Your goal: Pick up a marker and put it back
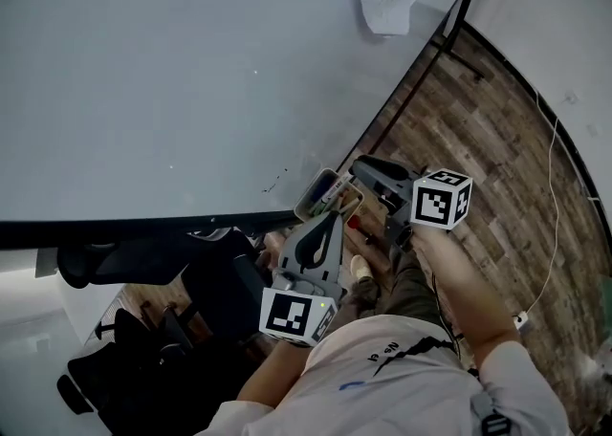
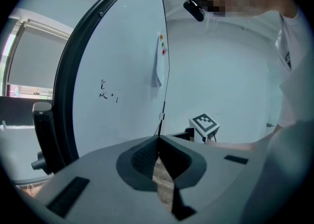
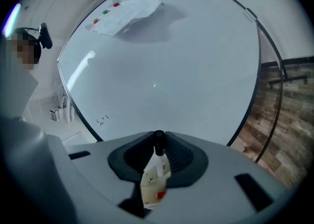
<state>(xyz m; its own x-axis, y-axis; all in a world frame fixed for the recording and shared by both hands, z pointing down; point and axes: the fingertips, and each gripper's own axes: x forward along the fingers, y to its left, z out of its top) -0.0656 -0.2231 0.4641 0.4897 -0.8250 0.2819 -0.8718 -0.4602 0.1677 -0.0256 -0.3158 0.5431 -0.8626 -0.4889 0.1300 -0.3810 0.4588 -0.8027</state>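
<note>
Presently: right gripper (image 3: 158, 139), jaws pinching one marker (image 3: 156, 171) just below its black cap, which points at the whiteboard (image 3: 171, 70); the white labelled barrel trails back between them, a grip that seems meant for steering the pen to its place. Left gripper (image 2: 159, 144), jaws pressed together on nothing, held just left of the right one, judged idle. Small open holder (image 1: 323, 193) at the board's near edge, likely the marker's home.

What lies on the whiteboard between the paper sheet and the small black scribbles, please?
Only bare whiteboard, as the right gripper view shows between the paper sheet and the scribbles.
</note>
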